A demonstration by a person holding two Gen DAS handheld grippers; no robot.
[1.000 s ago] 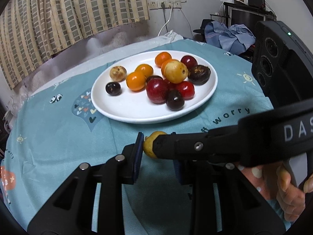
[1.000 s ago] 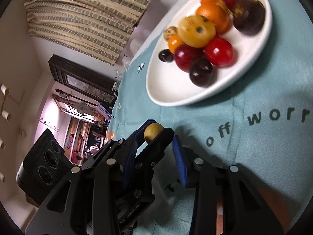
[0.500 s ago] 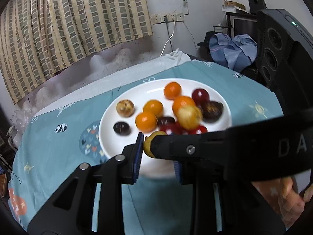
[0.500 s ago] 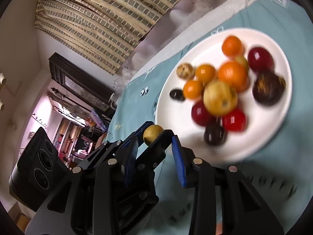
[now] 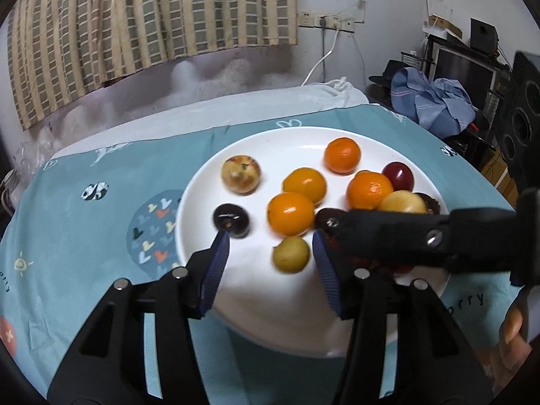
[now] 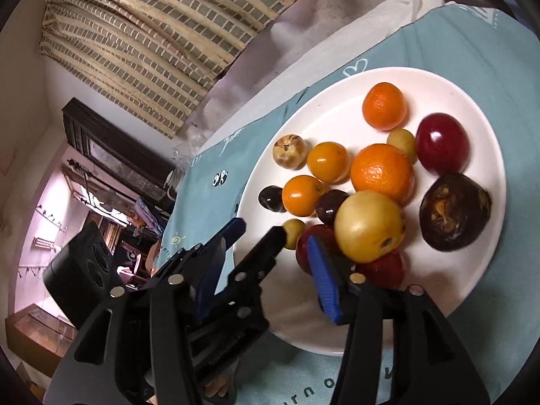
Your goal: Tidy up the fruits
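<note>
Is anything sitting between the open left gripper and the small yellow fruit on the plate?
Nothing visible. The small yellow fruit lies on the white plate between the left gripper's open jaws, nearer the right-hand one; the right gripper's finger reaches in beside it.

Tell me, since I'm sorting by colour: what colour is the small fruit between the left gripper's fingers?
Dull yellow; the small fruit shows best in the left wrist view, on the white plate.

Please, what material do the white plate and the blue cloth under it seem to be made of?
White plate: probably glazed ceramic or melamine; smooth, glossy, with soft reflections. Blue cloth: a woven fabric, matte, printed with hearts and letters, lying with slight wrinkles.
</note>
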